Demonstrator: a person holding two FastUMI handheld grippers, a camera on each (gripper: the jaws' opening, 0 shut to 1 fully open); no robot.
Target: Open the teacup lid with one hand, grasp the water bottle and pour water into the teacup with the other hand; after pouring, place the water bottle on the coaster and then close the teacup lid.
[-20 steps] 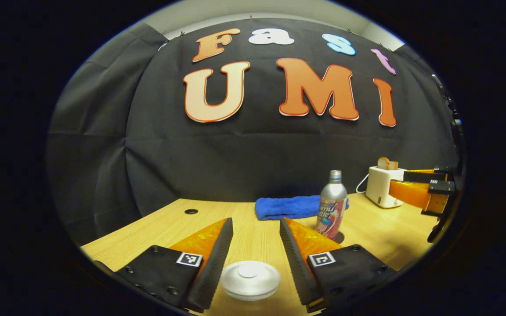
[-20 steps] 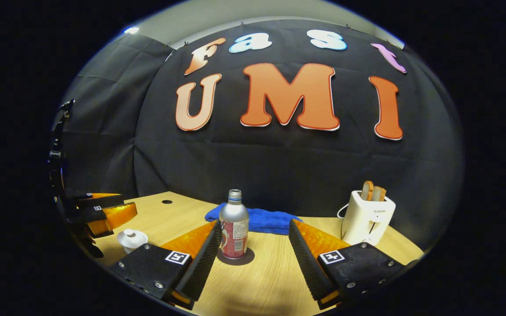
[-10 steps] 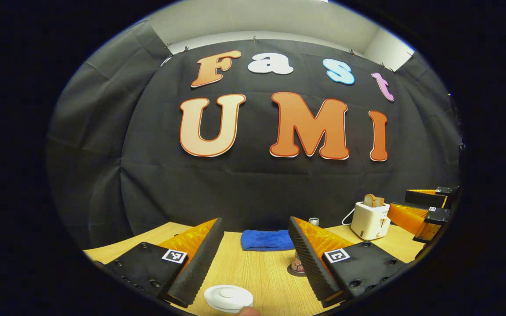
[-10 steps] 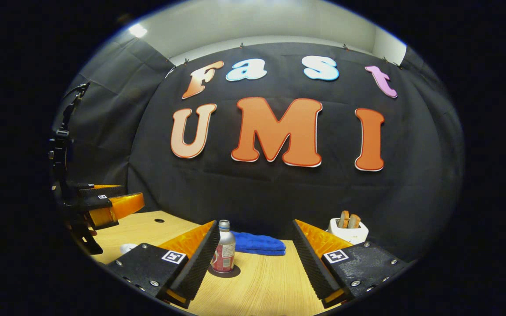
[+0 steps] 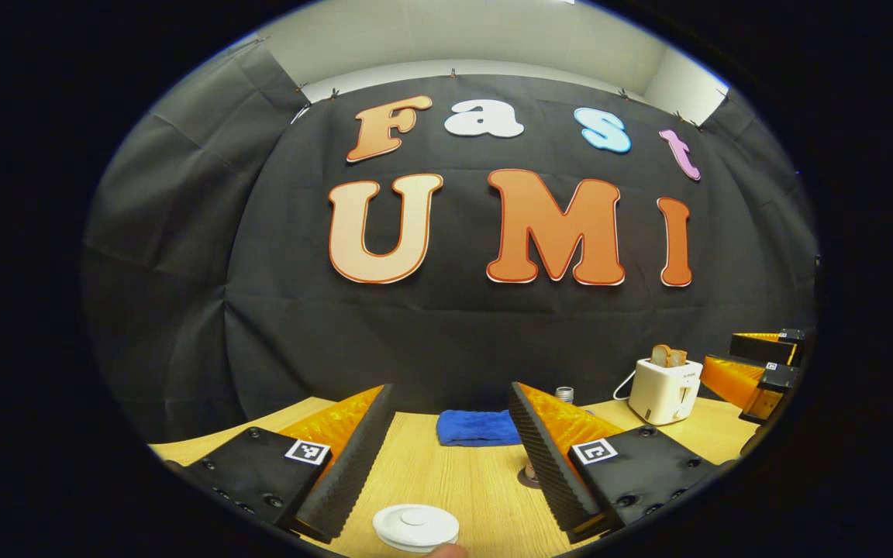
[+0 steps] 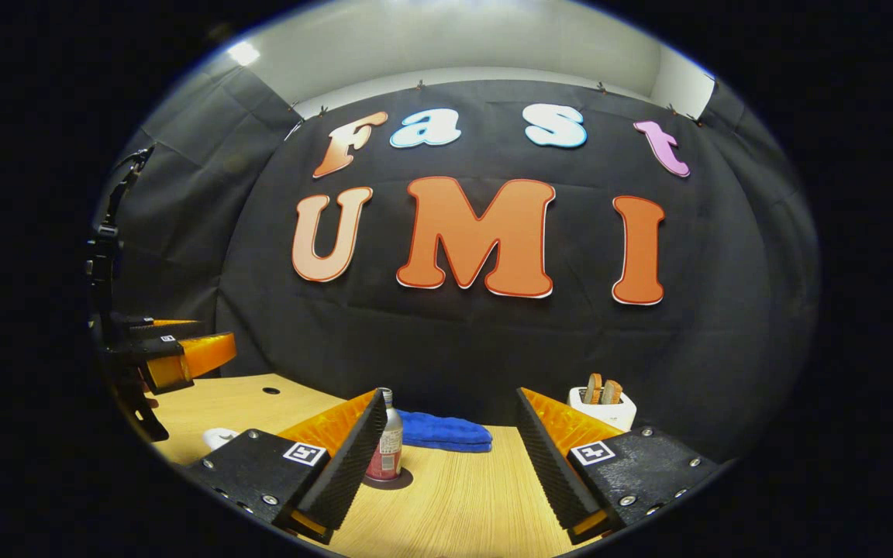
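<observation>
White teacup lid; silver water bottle with red-pink label on dark round coaster; blue towel; white toaster holding tan bread; pale wood-grain bench; orange-and-black grippers with ridged black pads.

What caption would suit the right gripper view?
Open right gripper faces a water bottle upright on its coaster, blue towel behind.

Each gripper has two translucent orange fingers lined with black ridged pads. The left gripper and right gripper carry black mounting plates with round screws, each bearing a small white square tag printed with a black pattern.
</observation>
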